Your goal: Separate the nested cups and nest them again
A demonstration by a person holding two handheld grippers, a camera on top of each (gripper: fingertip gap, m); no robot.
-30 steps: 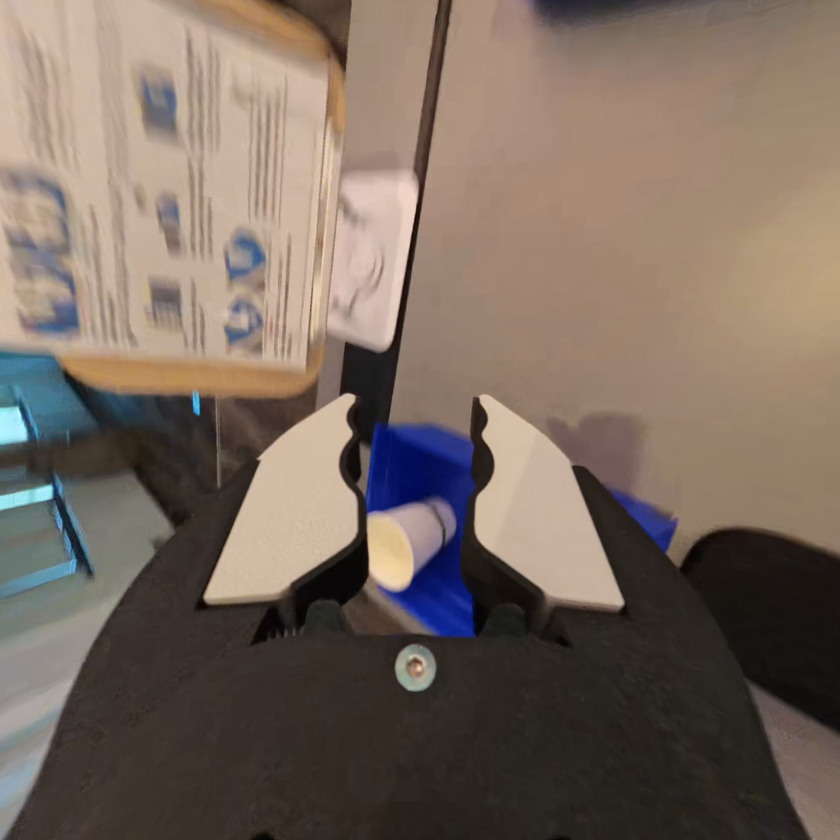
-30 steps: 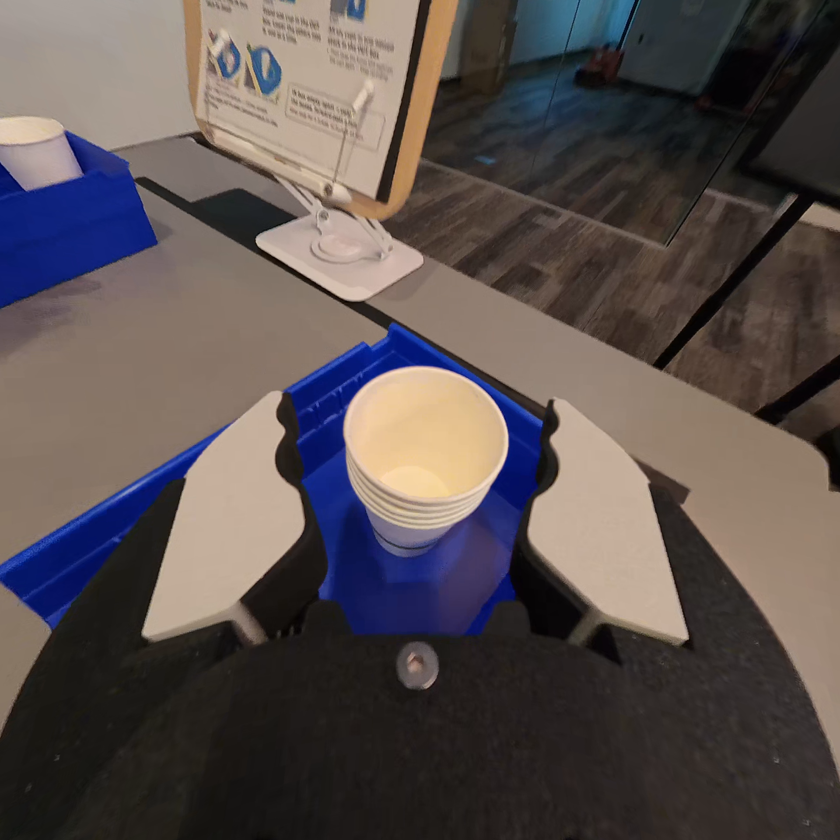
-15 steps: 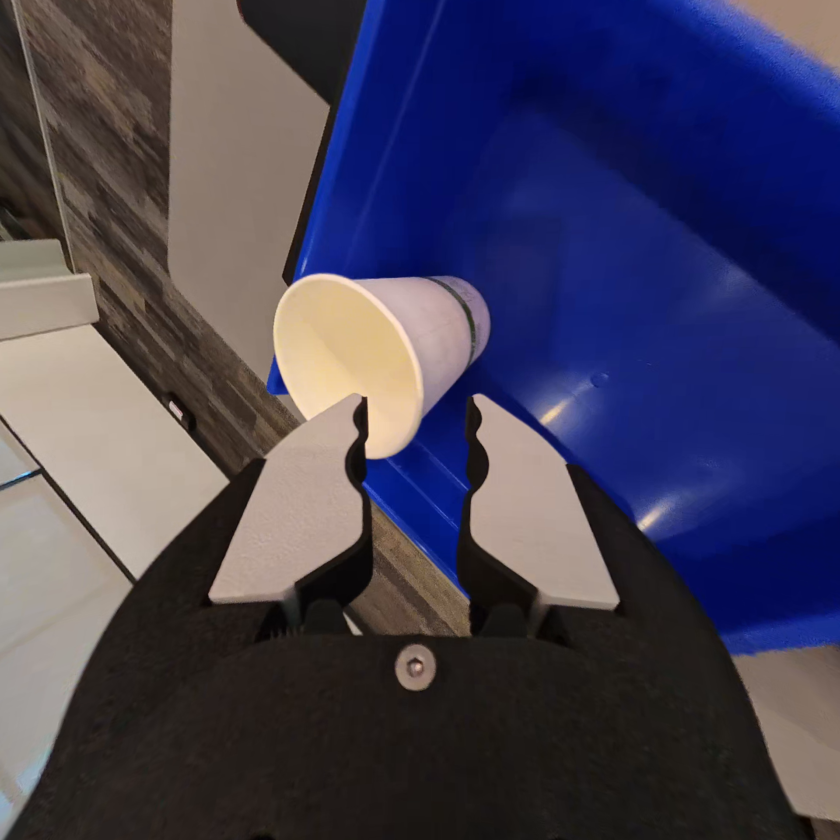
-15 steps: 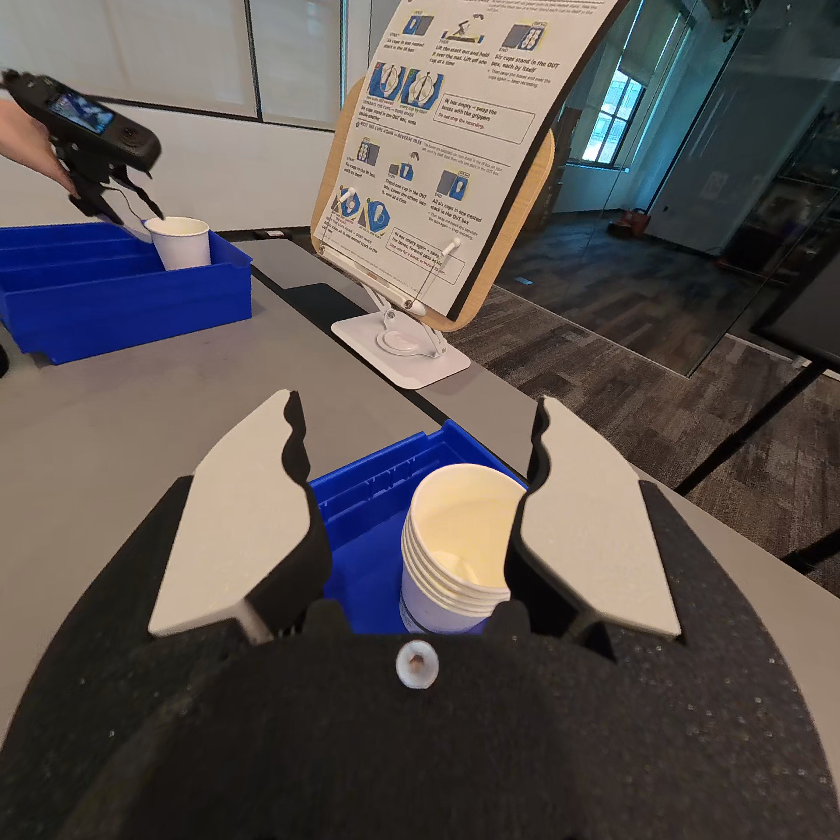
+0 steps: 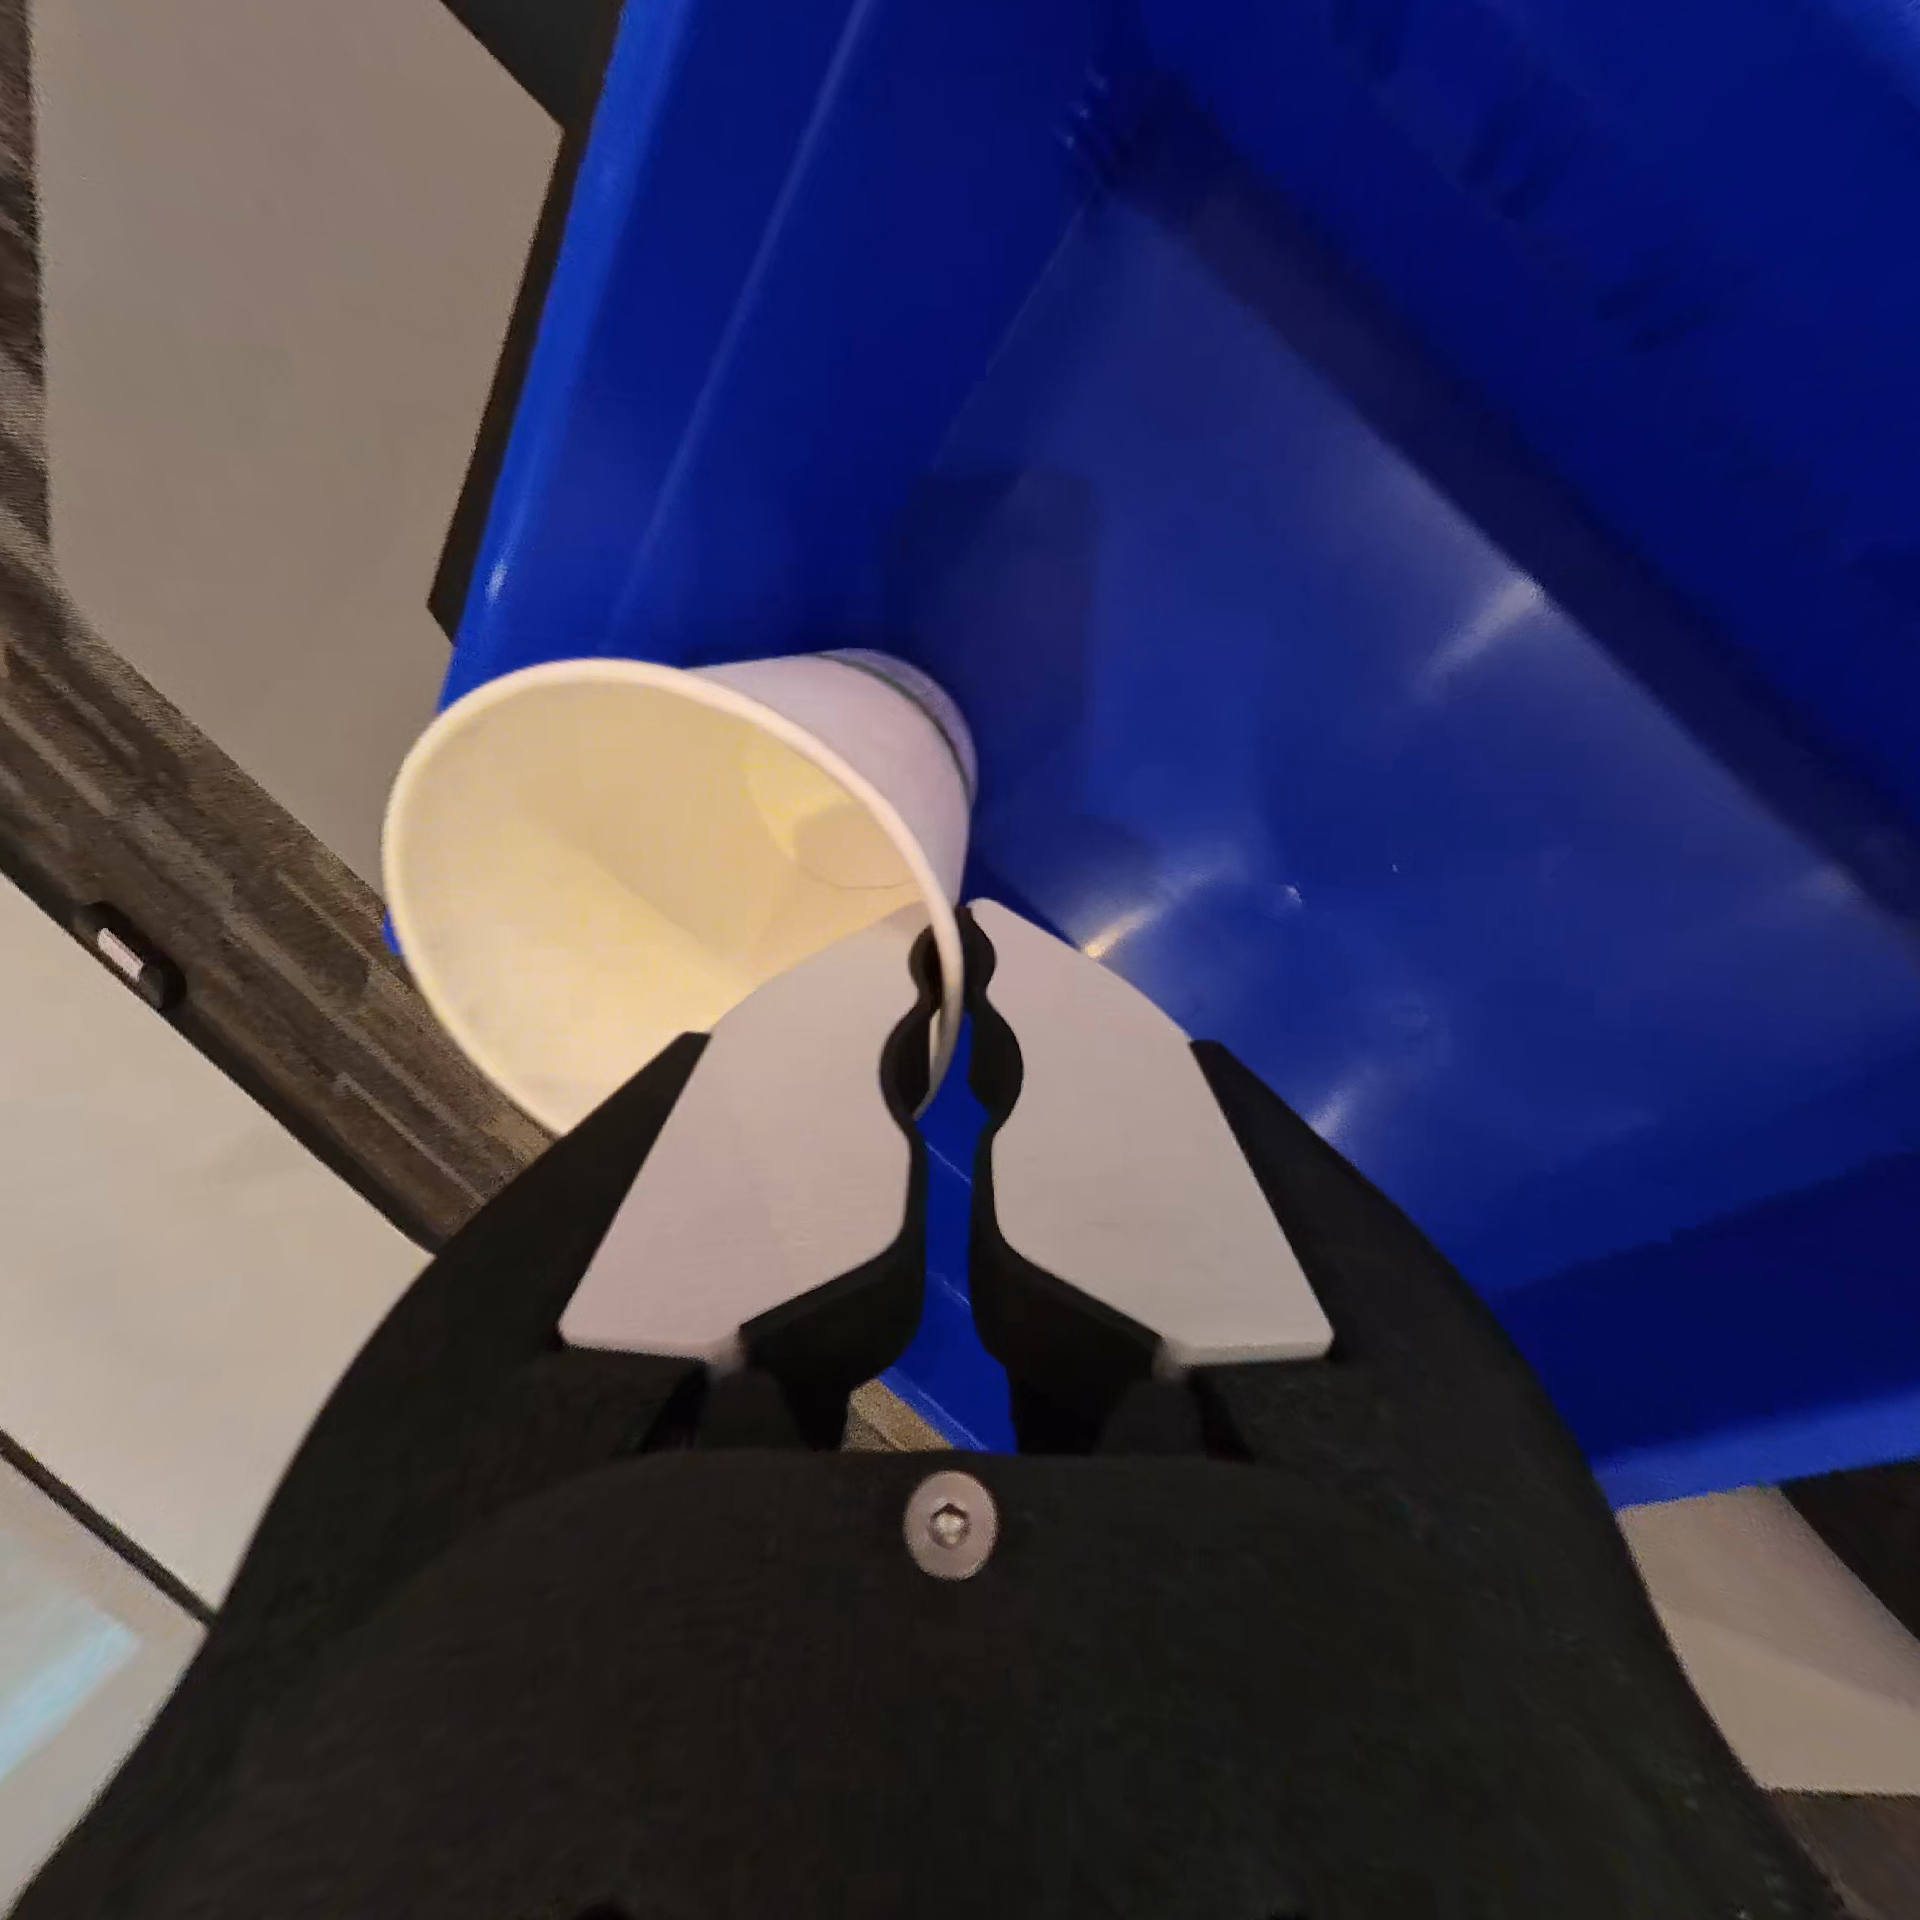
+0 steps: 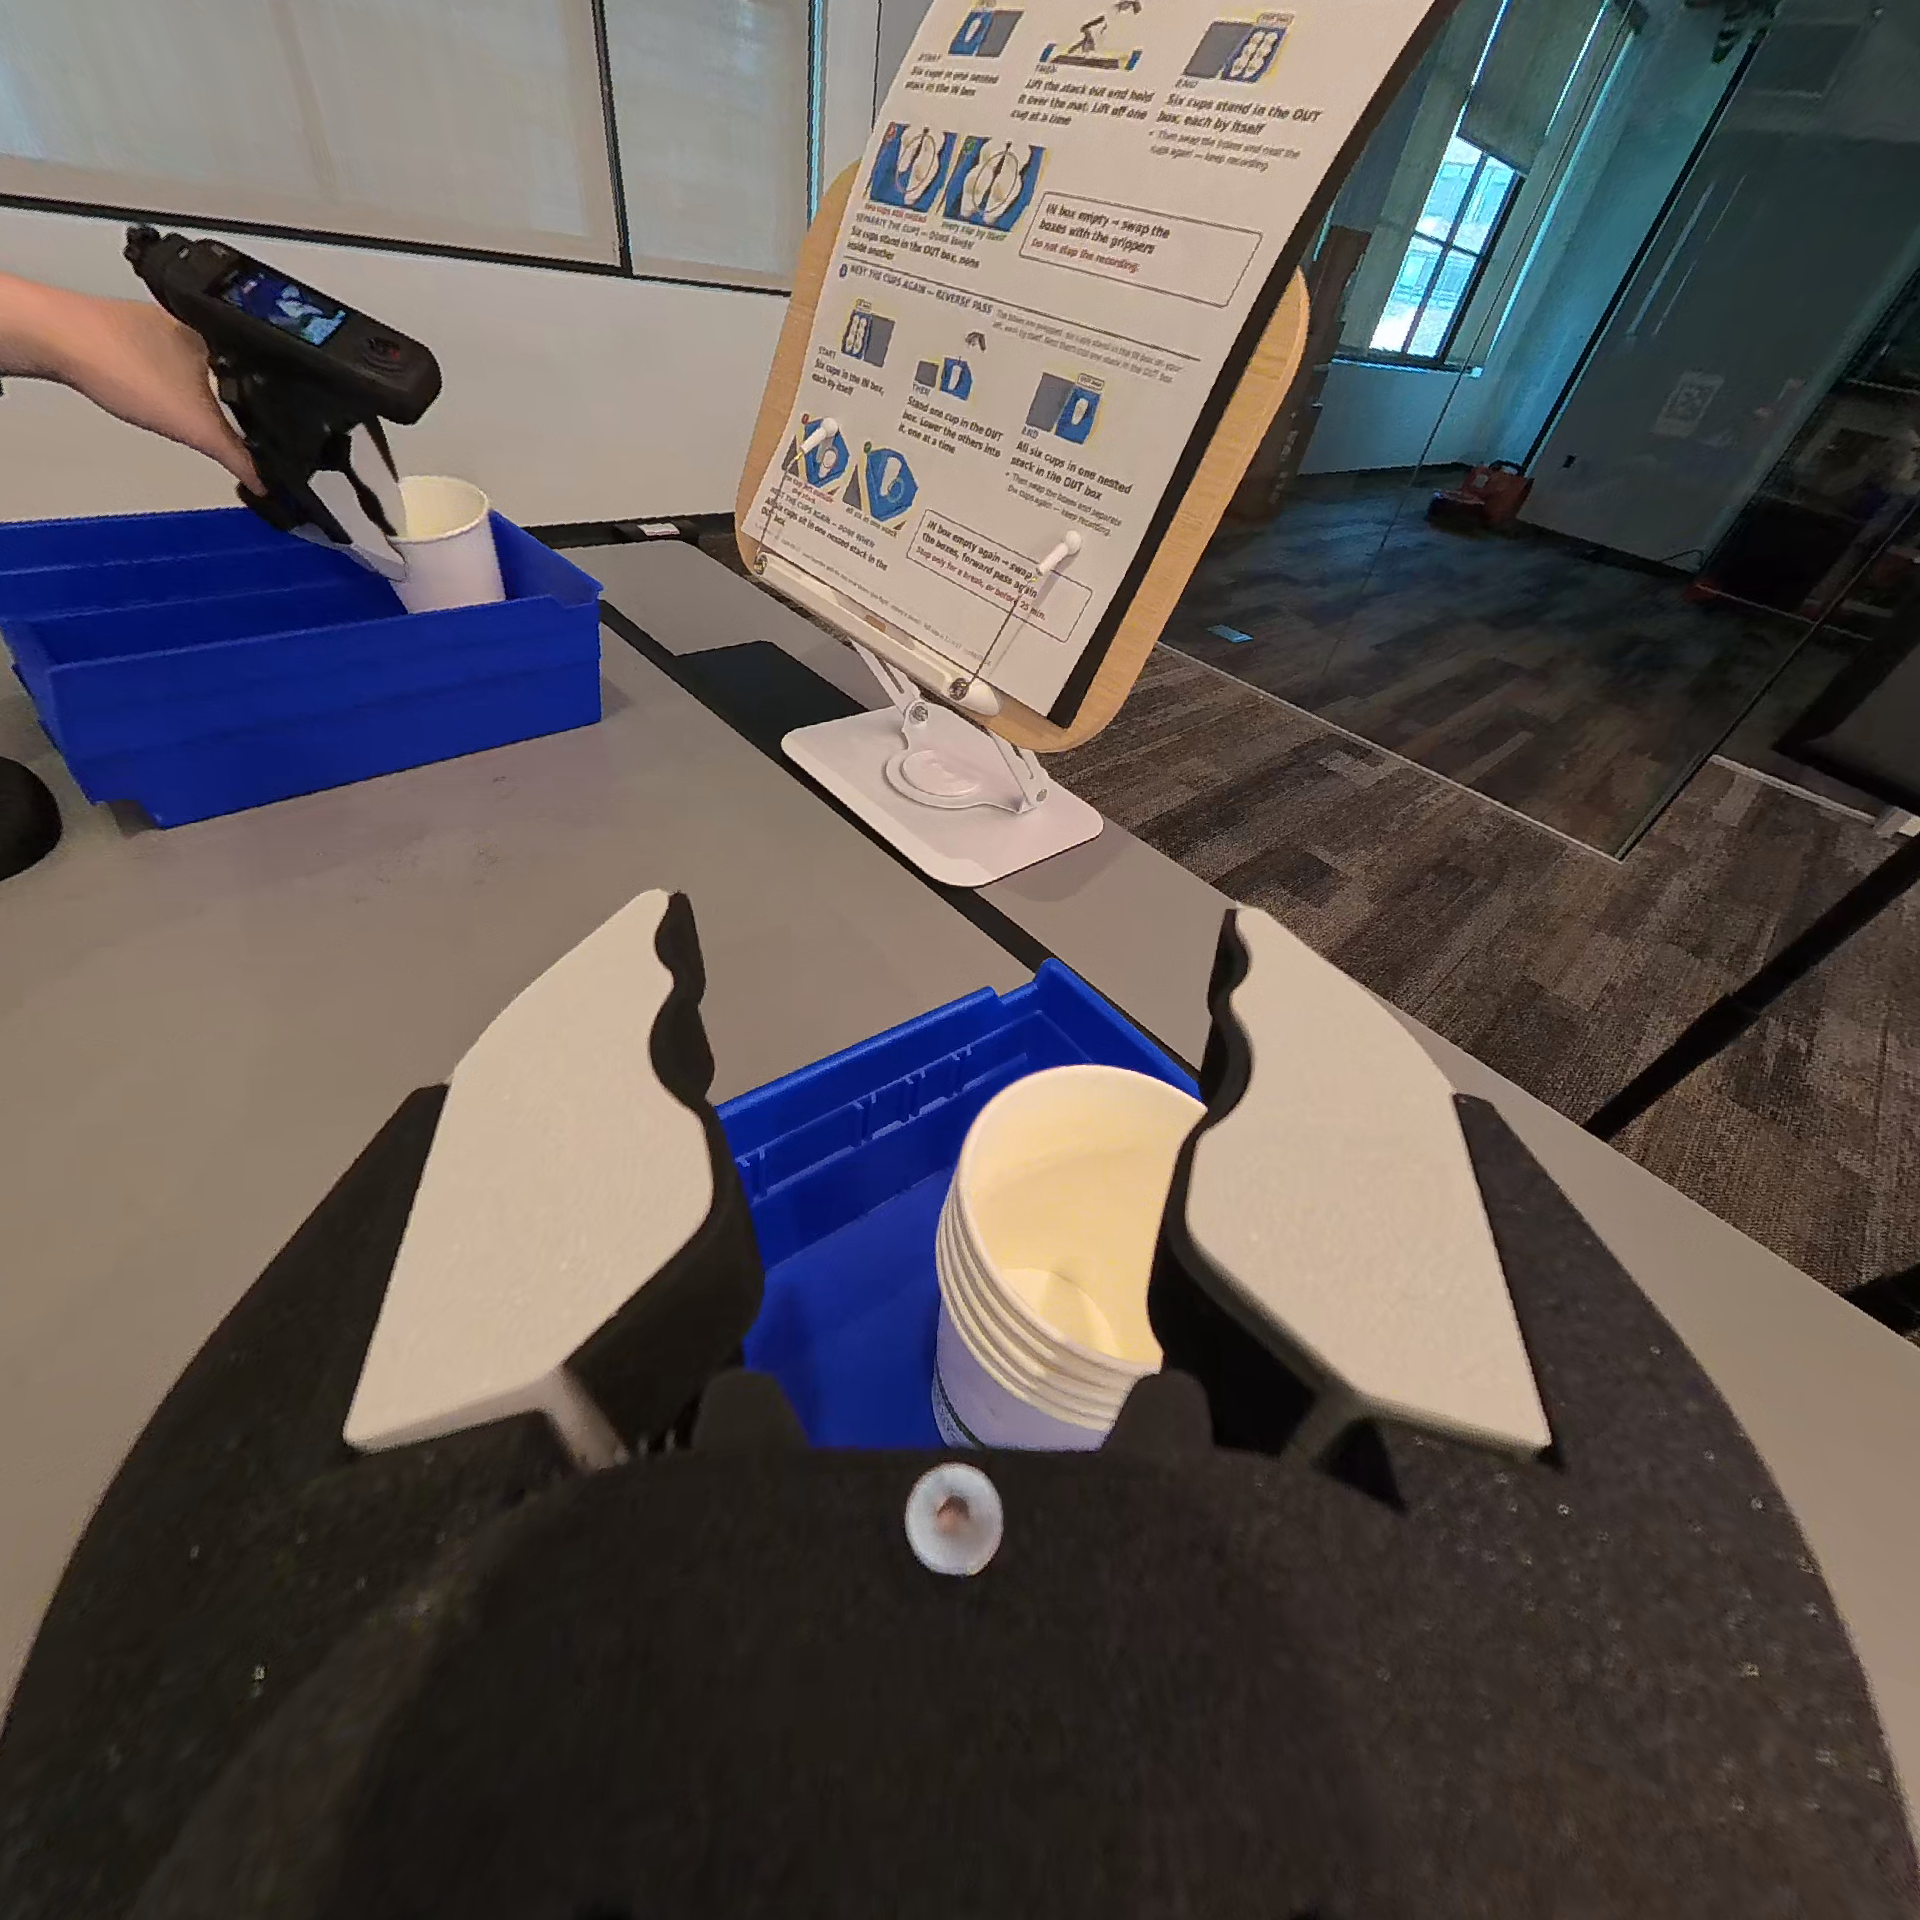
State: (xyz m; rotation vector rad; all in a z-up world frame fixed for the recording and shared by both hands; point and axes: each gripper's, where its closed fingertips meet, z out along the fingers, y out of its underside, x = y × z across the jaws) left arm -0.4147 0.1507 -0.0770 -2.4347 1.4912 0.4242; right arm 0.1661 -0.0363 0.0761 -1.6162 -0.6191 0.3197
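The left gripper (image 5: 948,935) is pinched onto the rim of a single white paper cup (image 5: 665,862): one finger inside the wall, one outside, jaws nearly together. The cup is seen standing in the near corner of the far blue plastic bin (image 6: 312,675) in the right wrist view, where the left gripper is held by a hand (image 6: 135,384). The right gripper (image 6: 951,1008) is spread wide, nothing gripped. A nested stack of white paper cups (image 6: 1039,1268) is placed upright in the near blue plastic bin (image 6: 862,1122), between the right fingers, closer to the right one; contact cannot be told. Both bins are set on a grey table (image 6: 364,935). An instruction sheet on a wooden-backed white stand (image 6: 1039,416) is seen behind.
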